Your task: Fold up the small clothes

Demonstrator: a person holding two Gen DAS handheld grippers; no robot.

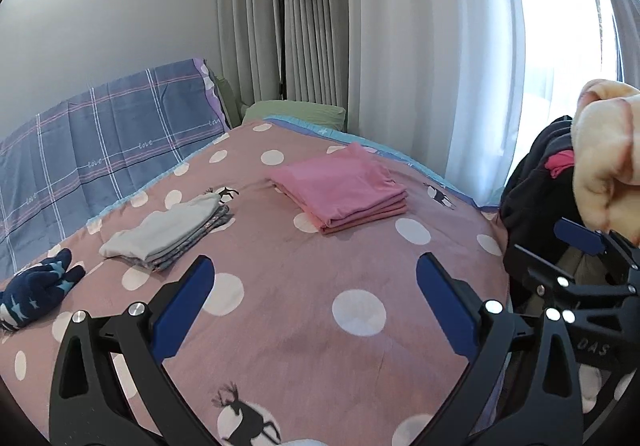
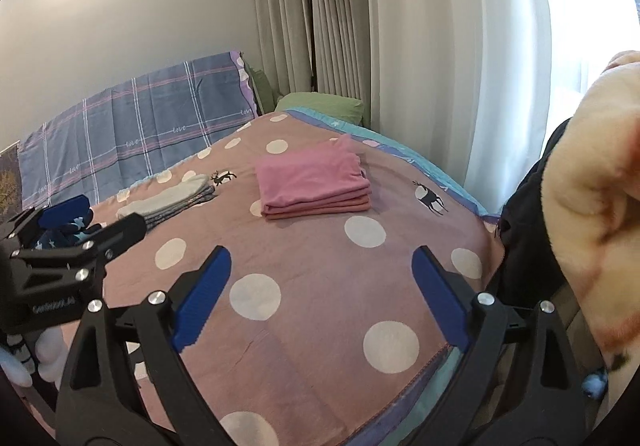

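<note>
- Left gripper (image 1: 316, 302): jaws wide apart, nothing between them, above the bed (image 1: 304, 326).
- Right gripper (image 2: 322, 294): likewise spread wide and empty over the spotted cover.
- Folded pink stack (image 1: 340, 192) lies mid-bed; folded grey stack (image 1: 168, 236) well to its left.
- Navy starred garment (image 1: 40, 288) unfolded near the bed's left edge.
</note>
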